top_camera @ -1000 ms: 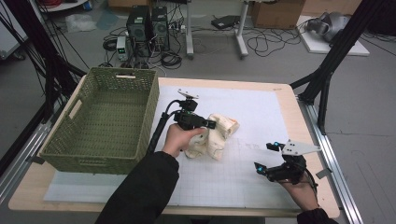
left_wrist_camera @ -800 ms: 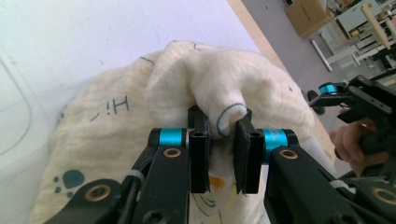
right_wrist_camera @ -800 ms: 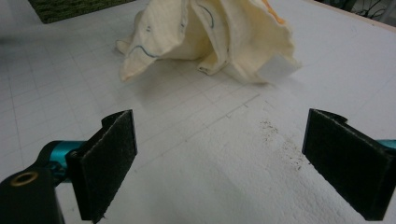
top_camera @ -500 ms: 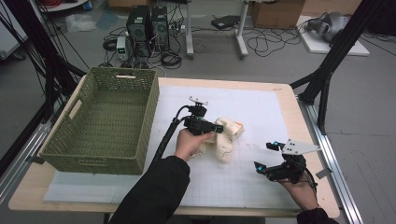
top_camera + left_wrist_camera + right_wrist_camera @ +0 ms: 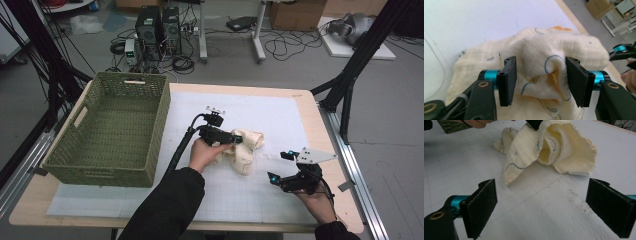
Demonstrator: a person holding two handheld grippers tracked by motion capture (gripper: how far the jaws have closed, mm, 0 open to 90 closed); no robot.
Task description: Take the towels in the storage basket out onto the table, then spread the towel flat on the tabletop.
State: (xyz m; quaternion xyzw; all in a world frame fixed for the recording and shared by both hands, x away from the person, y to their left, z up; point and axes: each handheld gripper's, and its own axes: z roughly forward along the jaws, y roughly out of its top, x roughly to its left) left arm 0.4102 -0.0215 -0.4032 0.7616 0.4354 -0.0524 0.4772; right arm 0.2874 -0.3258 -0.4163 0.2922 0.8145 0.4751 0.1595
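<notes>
Near edge of table (image 5: 150, 220), right side: right gripper (image 5: 280, 166) held low over white mat (image 5: 280, 115), jaws wide, nothing between them, pads (image 5: 482, 206) pointing toward cloth (image 5: 246, 147). Grey plate on top, cable trailing back along the hand (image 5: 316, 204). In right gripper view, dark specks on the mat just ahead of the jaws, cloth farther on.

Mid-table, about centre of the mat: cream cloth, crumpled in a loose heap, blue line marks and a bit of orange on it. One fold raised, rest lying on the mat.

Left gripper (image 5: 239, 140) at the cloth's left side, held by left hand (image 5: 205, 154), dark sleeve (image 5: 165, 210) coming in from the near edge. In left gripper view, jaws part-open, one either side of a raised fold of cloth (image 5: 544, 67); pads (image 5: 508, 80) close to the fabric, not pinching it flat.

Left side of table: green wicker basket (image 5: 155, 130), running from near edge to far edge, well apart from the right gripper, near the left hand.

Beyond far edge: floor with cables, computer towers (image 5: 160, 25), black frame legs.
</notes>
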